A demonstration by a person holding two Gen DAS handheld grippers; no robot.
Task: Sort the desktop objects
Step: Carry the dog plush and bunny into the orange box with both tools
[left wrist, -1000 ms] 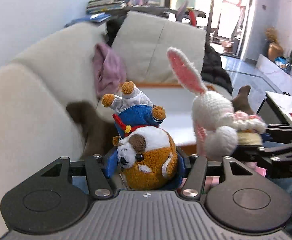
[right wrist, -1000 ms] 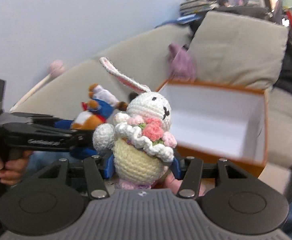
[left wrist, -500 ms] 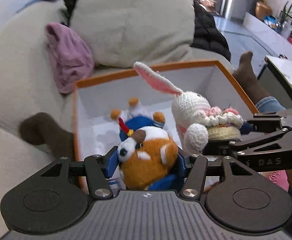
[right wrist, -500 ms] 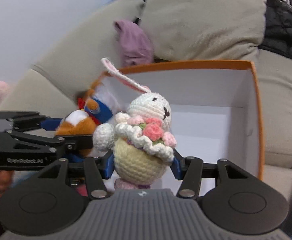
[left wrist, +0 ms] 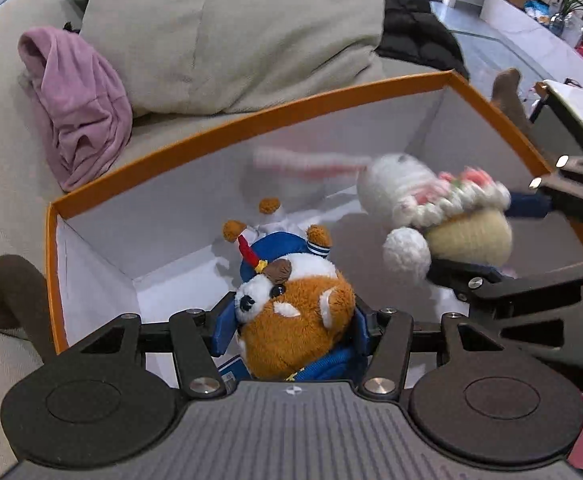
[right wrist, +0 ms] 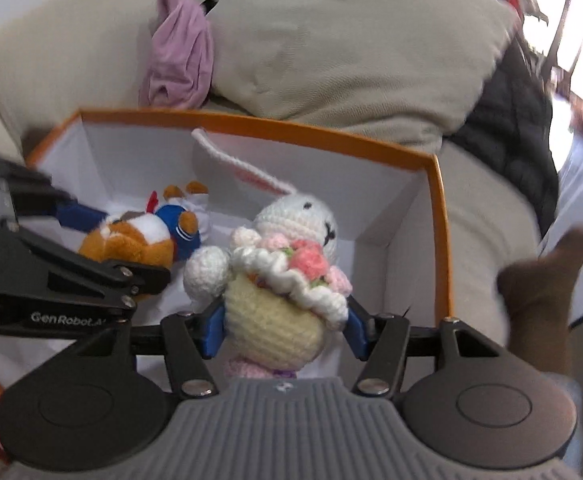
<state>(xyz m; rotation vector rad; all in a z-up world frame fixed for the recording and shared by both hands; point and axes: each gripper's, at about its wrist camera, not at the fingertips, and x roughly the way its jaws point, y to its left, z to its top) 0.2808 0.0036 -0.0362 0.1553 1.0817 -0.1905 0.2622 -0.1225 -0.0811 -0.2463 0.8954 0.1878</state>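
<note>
An orange-rimmed white box (left wrist: 251,124) lies open on the sofa. Over its floor, my left gripper (left wrist: 291,320) is shut on an orange-and-white plush dog in blue clothes (left wrist: 303,300), which hangs head toward me. My right gripper (right wrist: 283,328) points down into the same box (right wrist: 291,124); its jaws are opening. The crochet bunny with a flower basket (right wrist: 291,220) still sits between them, tipped left, and a gap shows at the right pad. In the left wrist view the bunny (left wrist: 463,236) is blurred. The plush dog (right wrist: 131,240) shows at the left of the right wrist view.
A pink cloth (left wrist: 79,108) and a beige cushion (left wrist: 231,32) lie on the sofa behind the box. A dark jacket (left wrist: 415,28) is at the back right. A foot in a brown sock (right wrist: 543,280) rests right of the box.
Both grippers came down from in front of the sofa to over the box, carrying the toys. The right jaws have spread and the bunny has tipped sideways.
</note>
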